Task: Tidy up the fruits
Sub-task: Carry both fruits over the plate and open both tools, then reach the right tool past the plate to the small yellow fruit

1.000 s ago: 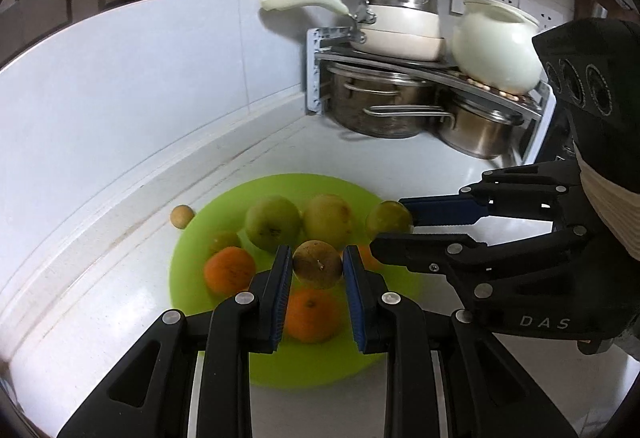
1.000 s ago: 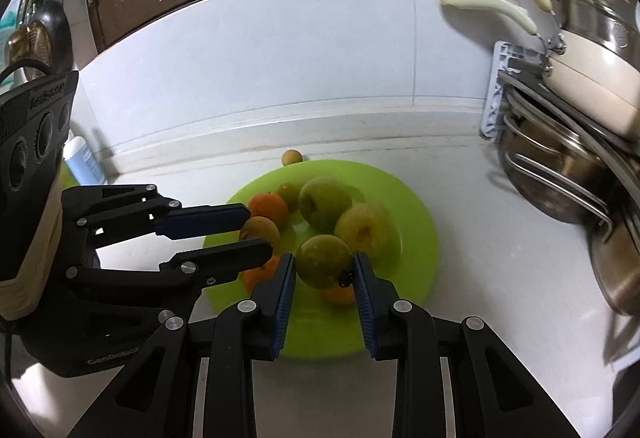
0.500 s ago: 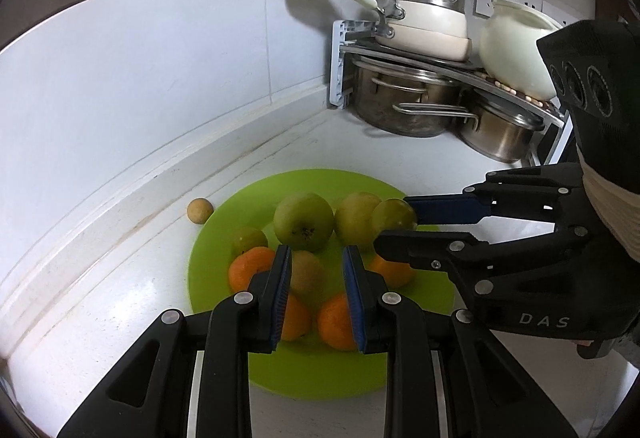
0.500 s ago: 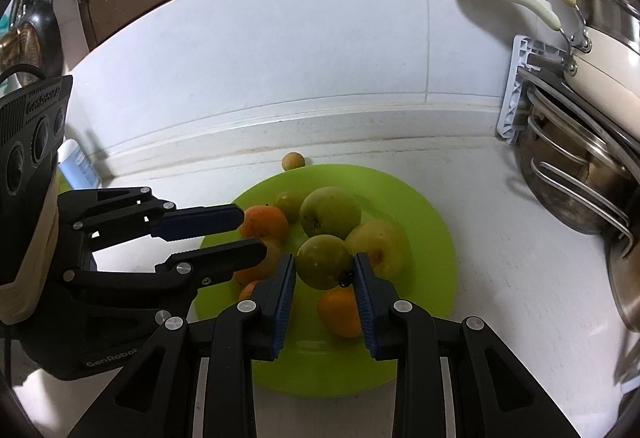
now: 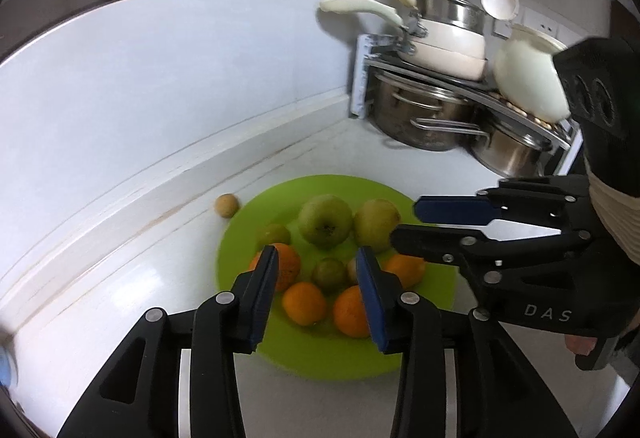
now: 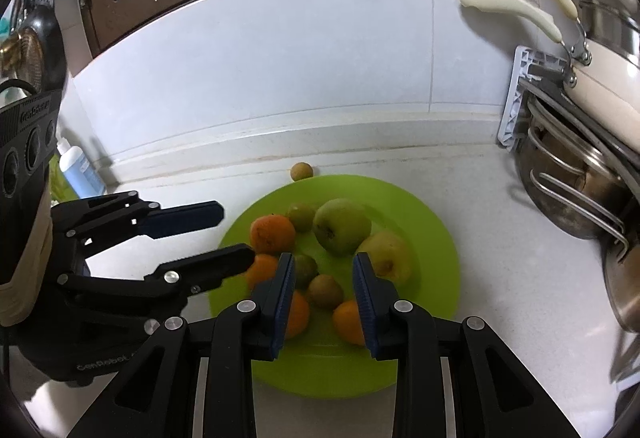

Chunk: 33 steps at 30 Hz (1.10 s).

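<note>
A lime-green plate [image 5: 320, 350] [image 6: 420, 206] holds several oranges and green fruits. My left gripper [image 5: 316, 252] [image 6: 236, 232] hovers over the plate's near-left side. Its jaws are opening and nothing is between the pads. A small brownish-green fruit [image 5: 329, 274] [image 6: 325, 290] lies on the plate below them. My right gripper [image 6: 323, 258] [image 5: 406, 222] hangs over the plate's middle, its jaws a narrow gap apart and gripping nothing. A green fruit [image 6: 306, 270] rests on the plate, partly hidden behind its left finger. One small brown fruit [image 5: 227, 205] [image 6: 301, 171] sits on the counter just off the plate's far rim.
A metal rack [image 5: 420, 118] [image 6: 568, 178] stacked with steel pots and white pans fills the right corner, with a white jar [image 5: 528, 78] on top. A blue bottle [image 6: 78, 174] stands at the far left by the white backsplash.
Each gripper was shut on a fruit; both fruits now lie on the plate. The left jaws have spread wider and both grippers have pulled back a little from the plate.
</note>
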Tool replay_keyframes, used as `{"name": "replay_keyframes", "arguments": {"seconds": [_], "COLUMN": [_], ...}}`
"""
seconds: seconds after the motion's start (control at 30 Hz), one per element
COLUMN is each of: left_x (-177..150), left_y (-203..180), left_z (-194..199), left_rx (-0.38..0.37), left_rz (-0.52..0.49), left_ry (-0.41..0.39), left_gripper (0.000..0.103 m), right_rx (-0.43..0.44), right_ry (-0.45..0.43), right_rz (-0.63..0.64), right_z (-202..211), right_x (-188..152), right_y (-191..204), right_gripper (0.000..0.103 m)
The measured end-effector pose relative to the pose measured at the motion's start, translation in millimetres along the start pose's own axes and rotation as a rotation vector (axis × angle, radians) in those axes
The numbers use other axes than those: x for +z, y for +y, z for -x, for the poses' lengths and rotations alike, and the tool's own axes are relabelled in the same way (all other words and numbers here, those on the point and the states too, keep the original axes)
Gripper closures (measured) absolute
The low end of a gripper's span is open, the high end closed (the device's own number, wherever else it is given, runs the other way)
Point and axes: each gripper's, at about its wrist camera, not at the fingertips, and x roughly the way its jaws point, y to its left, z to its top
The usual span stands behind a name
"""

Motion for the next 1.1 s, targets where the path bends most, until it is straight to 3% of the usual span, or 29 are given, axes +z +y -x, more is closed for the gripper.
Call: {"name": "replay_keyframes", "arguments": {"seconds": [0.13,0.47,0.83,1.1], "left_x": [4.0,6.5,11.6,20.5], "left_y": [6.9,28.2,68.7,93.6], "left_z": [14.4,33.2,10.6,-13.6], "left_rx": [0.076,0.162,0.173,0.203], "left_rz": [0.050,0.126,0.243,0.280], "left_ry": [0.011,0.092,0.170,0.170], "left_gripper": [0.057,0.045,0.043,0.042], "right_rx": [-0.002,0.016,-0.011,-0.021], "right_ry": [0.013,0.073,0.210,0.275], "right_rz": [-0.005,-0.016,0.104,0.216], "right_z": [7.6,6.5,-43.9,-92.1], "right_x": [1.0,17.6,63.7,94.3], "right_y": [7.5,20.7,39.2,45.9], "right_gripper": [0.072,0.072,0.072,0.072]}}
